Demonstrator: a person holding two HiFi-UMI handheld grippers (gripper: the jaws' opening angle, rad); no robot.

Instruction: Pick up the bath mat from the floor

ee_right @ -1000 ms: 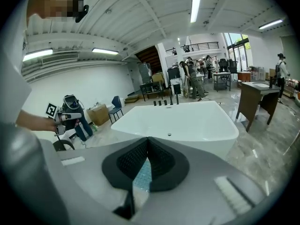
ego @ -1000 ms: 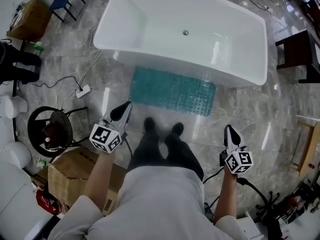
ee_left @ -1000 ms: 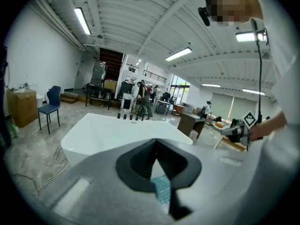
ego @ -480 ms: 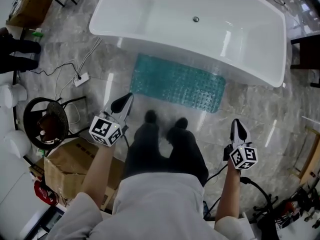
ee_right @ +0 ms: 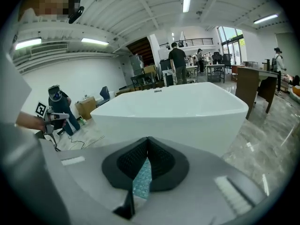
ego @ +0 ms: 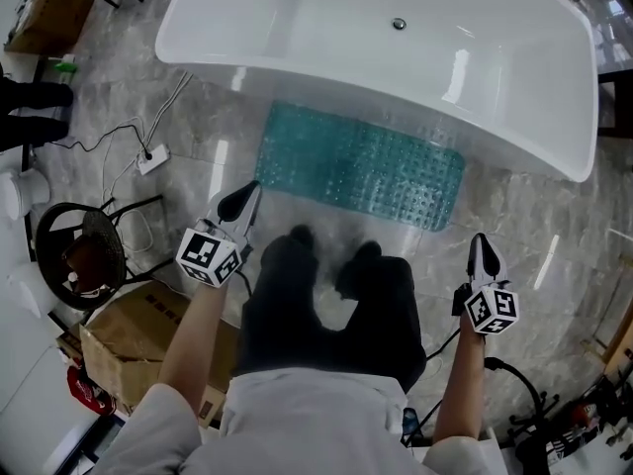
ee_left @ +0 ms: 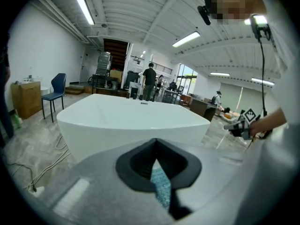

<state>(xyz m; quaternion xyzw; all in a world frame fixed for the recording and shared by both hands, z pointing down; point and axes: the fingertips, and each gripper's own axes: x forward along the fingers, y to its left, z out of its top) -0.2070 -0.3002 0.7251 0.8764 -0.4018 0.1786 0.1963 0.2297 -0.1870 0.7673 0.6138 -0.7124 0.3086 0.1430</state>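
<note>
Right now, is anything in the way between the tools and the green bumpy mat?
Nothing visible. The teal bumpy bath mat lies bare beside the white bathtub; the left tool and right tool hang shut above the grey marble floor near its front corners.

The person wears a white short-sleeved shirt (ego: 316, 419), black trousers (ego: 326, 315) and dark shoes (ego: 300, 236). The left gripper (ego: 247, 194) and right gripper (ego: 481, 243) each have black pointed jaws and a white cube (ego: 209, 255) with black square markers. A black cable (ego: 514, 374) runs from the right one.
</note>
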